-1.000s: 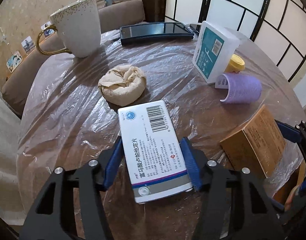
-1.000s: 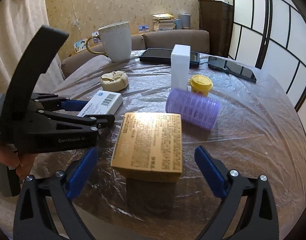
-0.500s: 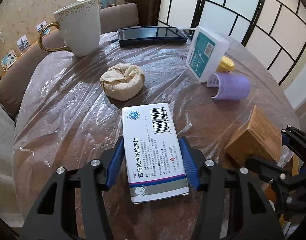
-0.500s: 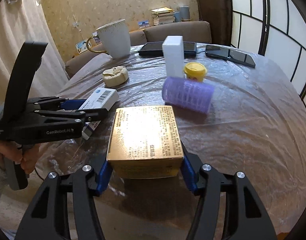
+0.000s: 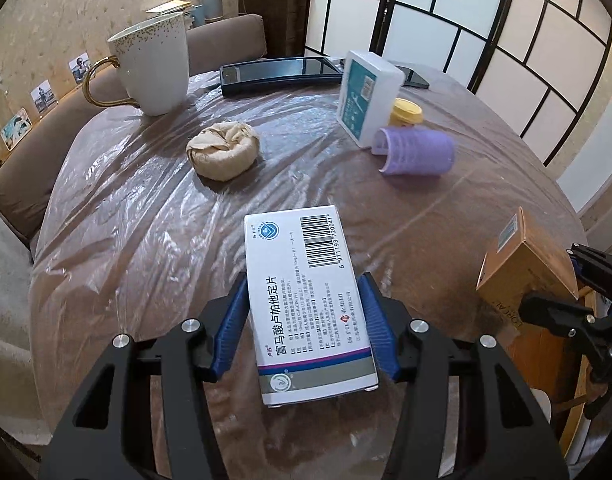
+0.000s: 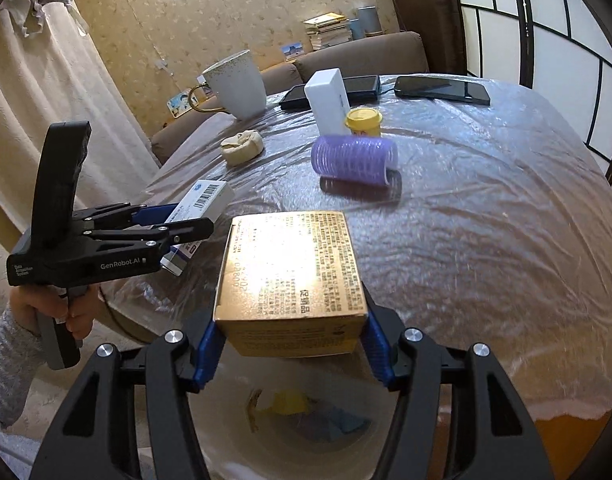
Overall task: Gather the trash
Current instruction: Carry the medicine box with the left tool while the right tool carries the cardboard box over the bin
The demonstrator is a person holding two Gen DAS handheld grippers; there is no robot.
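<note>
Left wrist view: the left tongs (image 5: 304, 330) clamp a white pill box (image 5: 306, 300), flat, with a barcode, blue logo, Chinese print and a purple-grey stripe, held just above the plastic-covered bench (image 5: 146, 208). Behind it lie a beige wad (image 5: 223, 151) and, rightward, a purple roller (image 5: 415, 152). Right wrist view: the right tongs (image 6: 290, 340), whose jaws have just been closing, grip a shiny gold carton (image 6: 292, 276) with dark print, at the bench's near edge over a bin (image 6: 306, 412).
</note>
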